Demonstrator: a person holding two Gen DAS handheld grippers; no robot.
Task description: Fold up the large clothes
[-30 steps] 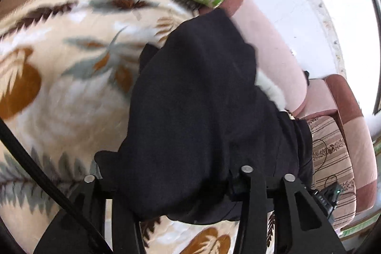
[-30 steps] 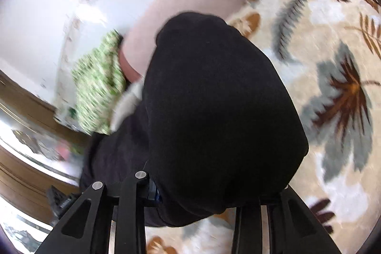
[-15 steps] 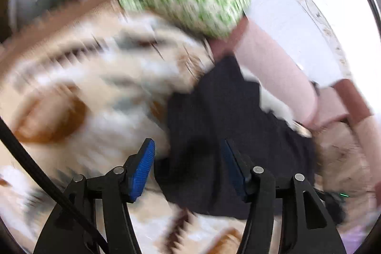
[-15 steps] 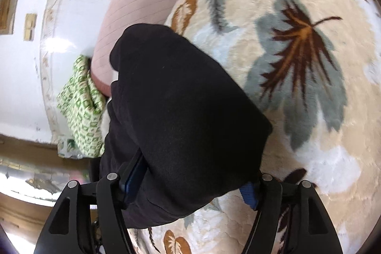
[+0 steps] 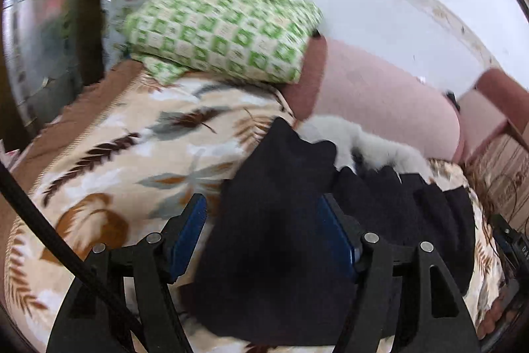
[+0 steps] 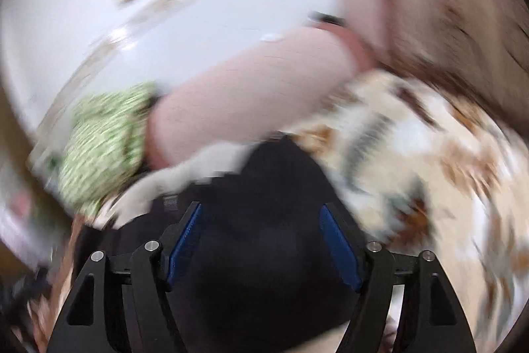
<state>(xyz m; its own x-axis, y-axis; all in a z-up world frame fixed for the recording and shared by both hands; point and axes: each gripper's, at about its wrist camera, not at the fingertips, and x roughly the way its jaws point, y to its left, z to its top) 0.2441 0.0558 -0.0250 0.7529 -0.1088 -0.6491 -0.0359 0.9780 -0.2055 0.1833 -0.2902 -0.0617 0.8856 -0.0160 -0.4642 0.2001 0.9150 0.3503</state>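
Both tongs, left (image 5: 261, 227) & right (image 6: 261, 234), gape wide; black garment (image 5: 281, 220) hides blanket, right view blurred.

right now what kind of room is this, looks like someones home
Most likely a home living room or bedroom: a plush leaf-print blanket covers a pink sofa, with a green checked pillow at one end and a black garment lying on it.

1. Left tongs (image 5: 263, 237): spread wide apart, blue pads (image 5: 186, 235) facing inward, pointing toward 12 o'clock.
2. Right tongs (image 6: 261, 245): likewise spread wide, blue pads (image 6: 340, 248) bare, view blurred.
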